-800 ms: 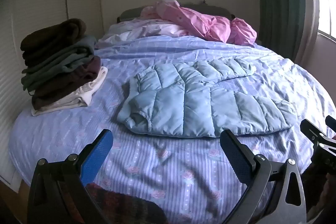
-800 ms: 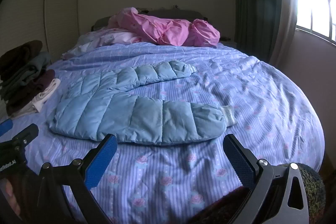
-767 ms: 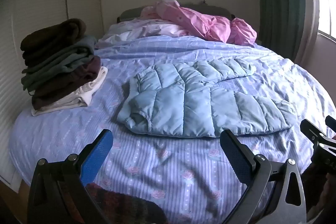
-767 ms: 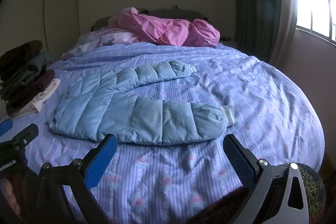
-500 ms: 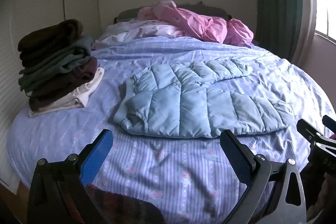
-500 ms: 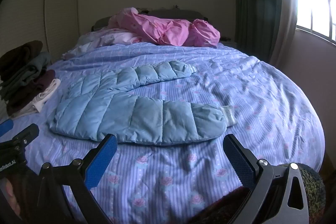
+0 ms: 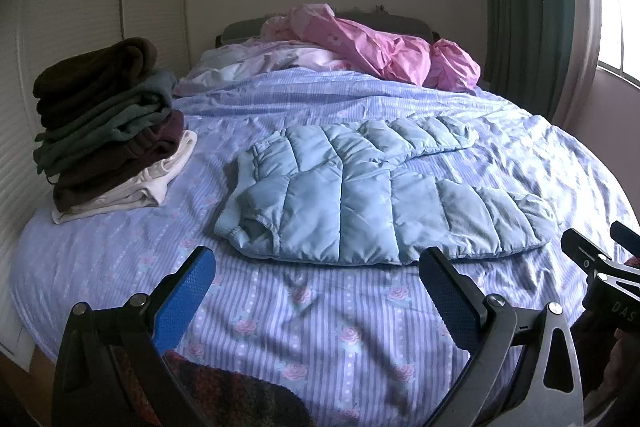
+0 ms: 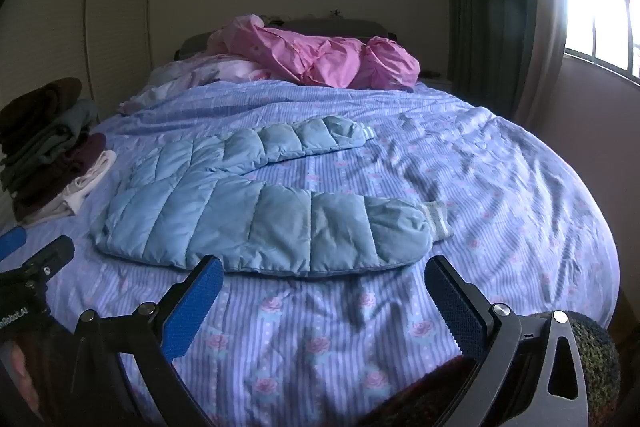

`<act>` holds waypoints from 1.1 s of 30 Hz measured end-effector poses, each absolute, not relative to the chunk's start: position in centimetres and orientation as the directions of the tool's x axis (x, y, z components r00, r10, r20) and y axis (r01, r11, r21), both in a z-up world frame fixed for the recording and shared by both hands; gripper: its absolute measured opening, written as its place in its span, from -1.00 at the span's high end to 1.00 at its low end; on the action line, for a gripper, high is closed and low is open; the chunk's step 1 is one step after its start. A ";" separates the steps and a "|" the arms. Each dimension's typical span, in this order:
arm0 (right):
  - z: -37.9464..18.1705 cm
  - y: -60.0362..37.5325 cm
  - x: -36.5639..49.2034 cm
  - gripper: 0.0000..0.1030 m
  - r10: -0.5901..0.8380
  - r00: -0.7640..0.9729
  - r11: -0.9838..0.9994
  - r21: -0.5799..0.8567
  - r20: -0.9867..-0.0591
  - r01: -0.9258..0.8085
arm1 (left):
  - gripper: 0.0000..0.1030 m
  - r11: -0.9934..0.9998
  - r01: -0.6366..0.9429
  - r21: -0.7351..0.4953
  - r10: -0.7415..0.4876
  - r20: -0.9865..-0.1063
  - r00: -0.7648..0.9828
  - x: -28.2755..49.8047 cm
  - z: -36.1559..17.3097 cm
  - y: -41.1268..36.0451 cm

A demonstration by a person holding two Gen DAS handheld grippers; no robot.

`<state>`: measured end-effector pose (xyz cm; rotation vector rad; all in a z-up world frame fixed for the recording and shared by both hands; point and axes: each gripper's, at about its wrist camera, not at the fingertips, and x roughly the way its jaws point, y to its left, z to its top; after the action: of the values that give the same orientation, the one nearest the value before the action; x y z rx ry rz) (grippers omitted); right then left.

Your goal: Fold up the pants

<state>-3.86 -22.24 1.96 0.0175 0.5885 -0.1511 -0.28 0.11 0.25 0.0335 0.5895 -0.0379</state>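
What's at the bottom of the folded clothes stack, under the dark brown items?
A cream-white folded garment sits lowest in the clothes stack, resting on the striped bedspread. Whether anything lies beneath it is hidden.

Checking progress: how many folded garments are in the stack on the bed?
4 visible in the stack at the bed's left edge: dark brown on top, grey-green below, maroon-brown next, cream at the bottom. Layers may hide thinner pieces, so the count could be higher.
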 end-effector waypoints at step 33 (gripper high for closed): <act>2.0 -22.3 -3.9 -0.99 -0.136 0.822 0.989 -0.025 -0.553 0.147 | -1.00 0.999 0.043 0.023 -0.023 -0.556 0.831 -0.4 0.2 -0.1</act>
<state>-3.87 -22.26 1.99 0.0192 0.5874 -0.1502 -0.37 -0.06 0.23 0.0350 0.5887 -0.0349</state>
